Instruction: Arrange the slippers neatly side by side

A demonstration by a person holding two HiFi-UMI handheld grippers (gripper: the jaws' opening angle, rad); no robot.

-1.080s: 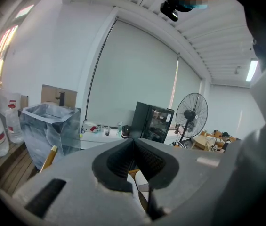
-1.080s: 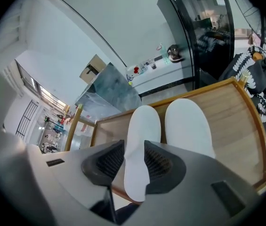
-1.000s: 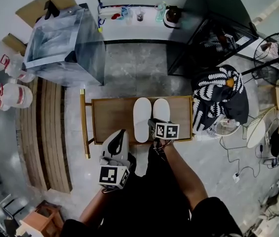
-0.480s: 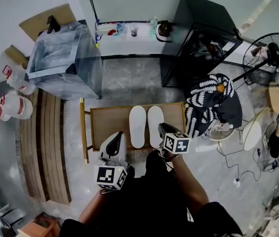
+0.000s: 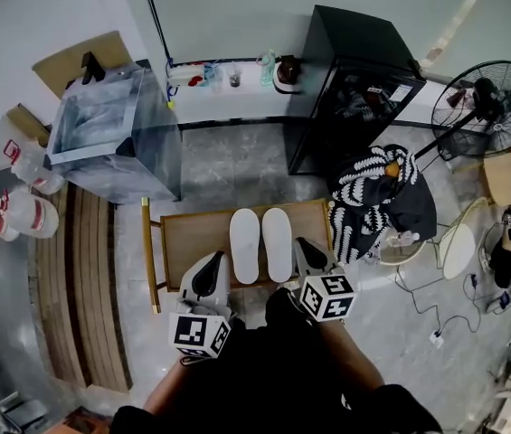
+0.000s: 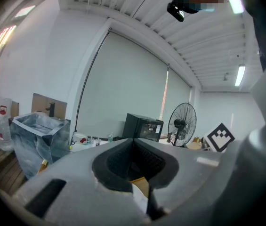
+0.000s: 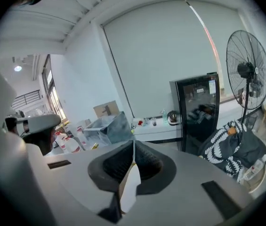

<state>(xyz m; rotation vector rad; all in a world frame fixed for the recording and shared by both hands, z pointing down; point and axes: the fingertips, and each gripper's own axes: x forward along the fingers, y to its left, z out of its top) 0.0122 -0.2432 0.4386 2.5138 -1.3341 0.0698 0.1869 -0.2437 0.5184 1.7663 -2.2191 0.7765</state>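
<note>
The left slipper (image 5: 244,245) and right slipper (image 5: 278,243) are laid side by side on the low wooden table (image 5: 187,233) (pretty much touching, both white). The left gripper (image 5: 215,262) is held shut on nothing near the table's front edge. The right gripper (image 5: 303,244) has just been closed, nothing caught in it, beside the right slipper.

Two white slippers (image 5: 244,244) on wooden table (image 5: 192,235)

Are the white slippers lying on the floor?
No, the two slippers lie side by side on the low wooden table.
</note>
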